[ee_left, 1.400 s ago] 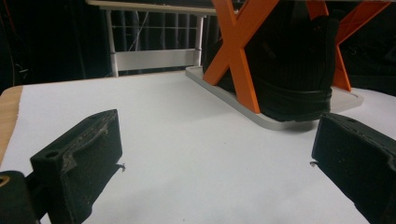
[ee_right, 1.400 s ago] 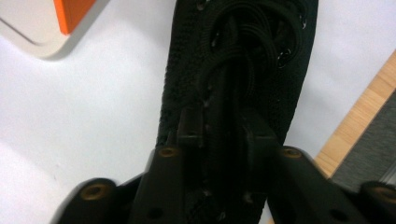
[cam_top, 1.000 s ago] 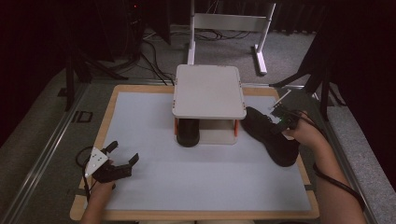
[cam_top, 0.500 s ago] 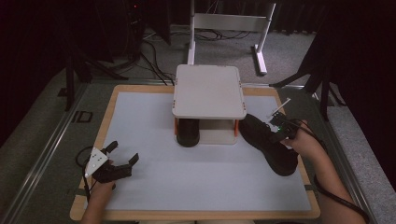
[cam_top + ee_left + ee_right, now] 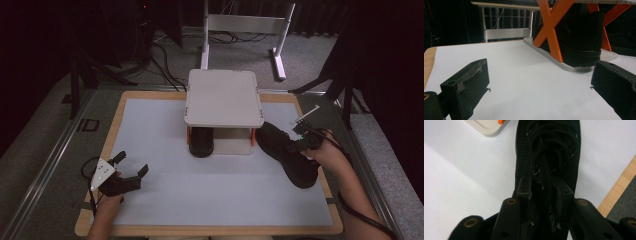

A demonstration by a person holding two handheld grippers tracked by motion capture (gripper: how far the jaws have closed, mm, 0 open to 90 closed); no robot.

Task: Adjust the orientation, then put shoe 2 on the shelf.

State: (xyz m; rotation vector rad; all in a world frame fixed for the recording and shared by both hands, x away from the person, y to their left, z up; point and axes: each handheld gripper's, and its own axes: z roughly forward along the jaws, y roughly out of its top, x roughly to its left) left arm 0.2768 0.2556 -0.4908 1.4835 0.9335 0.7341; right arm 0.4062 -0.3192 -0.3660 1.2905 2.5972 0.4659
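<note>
The second shoe (image 5: 201, 142) sits mostly hidden under the rack's top (image 5: 223, 97); the held shoe's (image 5: 549, 157) heel is cut off.

1. The high view looks forward and down from above the person's side, taking in the whole tabletop (image 5: 165, 200) and the floor beyond.
2. The left gripper view sits low, just above the tabletop (image 5: 524, 82), and faces along it toward the orange-legged stand (image 5: 552, 32), also seen centrally from above (image 5: 223, 97).
3. The right gripper view looks steeply down, very close to the black shoe (image 5: 549, 157), which the high view shows right of the stand (image 5: 290, 160).
</note>
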